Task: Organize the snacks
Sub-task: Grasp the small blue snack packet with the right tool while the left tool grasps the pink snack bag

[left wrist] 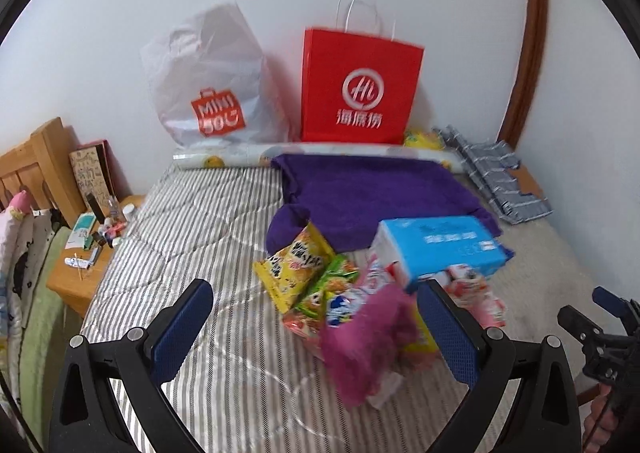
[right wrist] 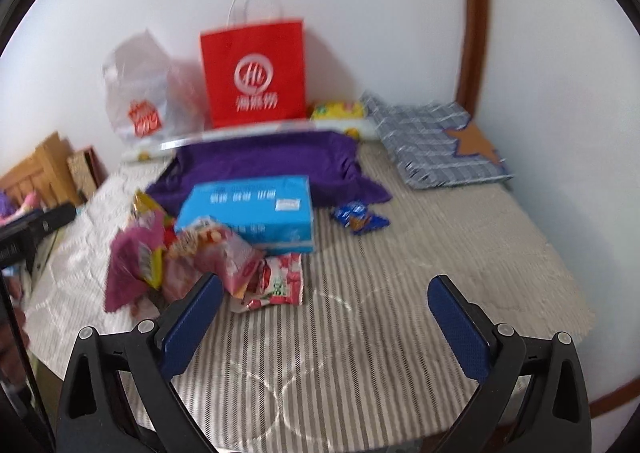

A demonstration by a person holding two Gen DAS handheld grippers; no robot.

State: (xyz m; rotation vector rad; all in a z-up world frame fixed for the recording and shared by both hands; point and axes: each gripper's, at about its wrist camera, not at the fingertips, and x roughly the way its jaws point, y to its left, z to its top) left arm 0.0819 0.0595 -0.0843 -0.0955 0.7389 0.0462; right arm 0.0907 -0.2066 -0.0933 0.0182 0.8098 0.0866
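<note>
**A:** ok so what's on the bed, left to right?

**B:** Far left is the wooden nightstand (left wrist: 74, 281) with small clutter on it. Against the wall there's a white plastic bag (left wrist: 212, 81), then a red paper bag (left wrist: 360, 85) standing upright just beside it. In front of those lies a purple towel (left wrist: 360, 193) on the striped bedspread (left wrist: 192, 221).

**A:** and the snacks?

**B:** Piled up near the towel's front edge. A yellow packet (left wrist: 294, 265) leans on the heap, a magenta bag (left wrist: 360, 341) sits nearest me, and the blue box (left wrist: 440, 245) rests on top of the pink packets. One small blue packet (right wrist: 360, 217) lies apart, right of the box. Checked cloth (right wrist: 432, 141) in the far right corner.

**A:** your grippers?

**B:** My left gripper (left wrist: 316, 329) is spread wide, nothing in it, hanging right over the magenta bag. My right gripper (right wrist: 324, 321) is also spread wide and empty, above bare bedspread just right of the pile.
</note>
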